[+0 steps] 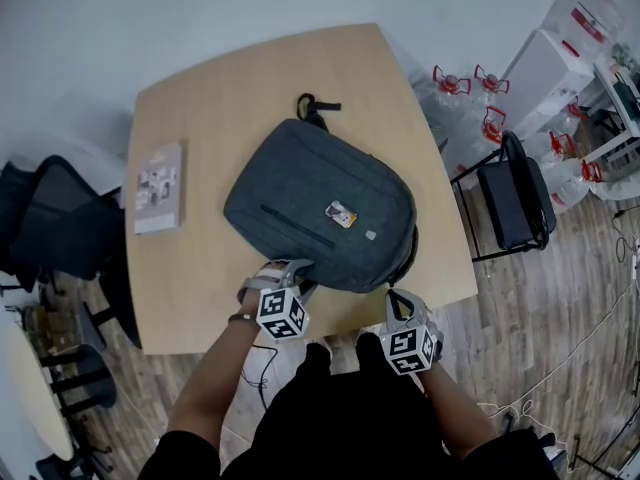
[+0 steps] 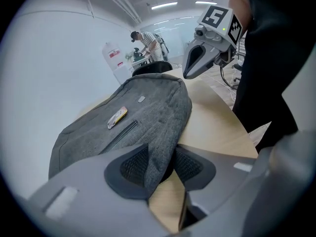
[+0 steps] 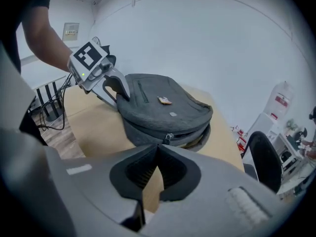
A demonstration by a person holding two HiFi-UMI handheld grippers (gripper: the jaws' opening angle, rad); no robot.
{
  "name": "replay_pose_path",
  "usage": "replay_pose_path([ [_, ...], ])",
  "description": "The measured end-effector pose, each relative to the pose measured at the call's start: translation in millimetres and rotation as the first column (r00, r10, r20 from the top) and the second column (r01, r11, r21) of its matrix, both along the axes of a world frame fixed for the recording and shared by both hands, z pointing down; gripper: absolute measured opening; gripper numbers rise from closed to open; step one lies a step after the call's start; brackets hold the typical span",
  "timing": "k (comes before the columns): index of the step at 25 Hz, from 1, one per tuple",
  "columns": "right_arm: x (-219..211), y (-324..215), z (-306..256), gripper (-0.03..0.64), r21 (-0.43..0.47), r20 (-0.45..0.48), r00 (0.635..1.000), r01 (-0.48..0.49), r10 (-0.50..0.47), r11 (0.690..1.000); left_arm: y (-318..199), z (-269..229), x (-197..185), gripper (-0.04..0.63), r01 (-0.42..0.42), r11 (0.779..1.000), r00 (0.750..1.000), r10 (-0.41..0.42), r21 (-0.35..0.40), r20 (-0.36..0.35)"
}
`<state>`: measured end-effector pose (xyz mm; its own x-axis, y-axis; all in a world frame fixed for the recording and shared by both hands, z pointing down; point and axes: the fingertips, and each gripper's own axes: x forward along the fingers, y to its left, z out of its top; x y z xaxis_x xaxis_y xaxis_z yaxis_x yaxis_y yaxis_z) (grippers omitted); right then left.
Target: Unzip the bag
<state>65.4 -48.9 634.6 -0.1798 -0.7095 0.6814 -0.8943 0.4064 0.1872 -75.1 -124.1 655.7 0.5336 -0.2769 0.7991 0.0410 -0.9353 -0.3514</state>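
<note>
Grey fabric backpack (image 1: 320, 203), flat on the middle of a light wooden table (image 1: 200, 268). Left gripper (image 2: 160, 164), at the table's near edge: jaws pinched on the backpack's corner fabric. Right gripper (image 3: 155, 169), same table edge: jaws closed together, holding nothing.

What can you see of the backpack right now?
Dark grey fabric backpack, flat and front up on the wooden table, handle pointing away. Front pocket zip and small tag show. Main zip looks closed, pull at the near end. The left gripper pinches its near corner; the right gripper, shut, is clear of it.
</note>
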Motion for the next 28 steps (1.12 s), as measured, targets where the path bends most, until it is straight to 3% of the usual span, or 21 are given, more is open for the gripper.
replay_pose_path([
  [9,11.0,-18.7,-10.9,0.025,0.056,0.052,0.995,-0.093,0.091,0.994,0.4,-1.9,-0.6,0.173,0.01,1.0,1.0,-0.01,0.01,-0.025],
  [12,10.2,-23.0,-37.9,0.025,0.127,0.095,0.992,-0.097,0.086,0.987,4.5,-20.2,-1.3,0.195,0.072,0.997,0.989,-0.073,-0.02,-0.129],
  [15,7.5,-33.0,-67.1,0.021,0.196,0.147,0.987,-0.097,0.069,0.976,11.6,-47.0,-2.2,0.189,0.155,0.983,0.947,-0.178,-0.102,-0.266],
  [17,3.4,-42.0,-87.0,0.018,0.244,0.173,0.984,-0.092,0.05,0.966,12.5,-68.4,-5.6,0.129,0.212,0.965,0.892,-0.257,-0.157,-0.372],
  [18,1.5,-45.6,-96.3,0.018,0.264,0.181,0.983,-0.089,0.041,0.96,10.8,-80.9,-8.6,0.13,0.249,0.948,0.847,-0.312,-0.197,-0.431],
  [19,-0.3,-48.5,-105.1,0.015,0.283,0.188,0.982,-0.086,0.033,0.955,7.3,-95.3,-13.0,0.112,0.29,0.925,0.786,-0.377,-0.245,-0.491],
  [21,-3.5,-53.8,-120.6,0.008,0.318,0.201,0.979,-0.082,0.017,0.945,-2.5,-126.4,-23.1,0.045,0.359,0.867,0.636,-0.498,-0.345,-0.589],
  [22,-5.1,-56.6,-127.6,0.008,0.333,0.208,0.978,-0.08,0.009,0.94,-7.8,-139.9,-27.3,0.025,0.384,0.843,0.572,-0.538,-0.377,-0.62],
  [23,-6.9,-59.5,-134.5,0.004,0.346,0.216,0.976,-0.078,0.001,0.935,-12.6,-150.7,-30.4,0.017,0.406,0.825,0.524,-0.562,-0.393,-0.64],
  [25,-11.6,-64.8,-148.2,0.003,0.371,0.234,0.972,-0.072,-0.018,0.926,-19.1,-165.7,-33.8,0.017,0.446,0.802,0.462,-0.587,-0.398,-0.665],
  [28,-19.9,-71.5,-167.4,0.002,0.404,0.238,0.97,-0.05,-0.052,0.913,-22.9,-179.3,-32.4,0.017,0.492,0.783,0.414,-0.594,-0.379,-0.689],
])
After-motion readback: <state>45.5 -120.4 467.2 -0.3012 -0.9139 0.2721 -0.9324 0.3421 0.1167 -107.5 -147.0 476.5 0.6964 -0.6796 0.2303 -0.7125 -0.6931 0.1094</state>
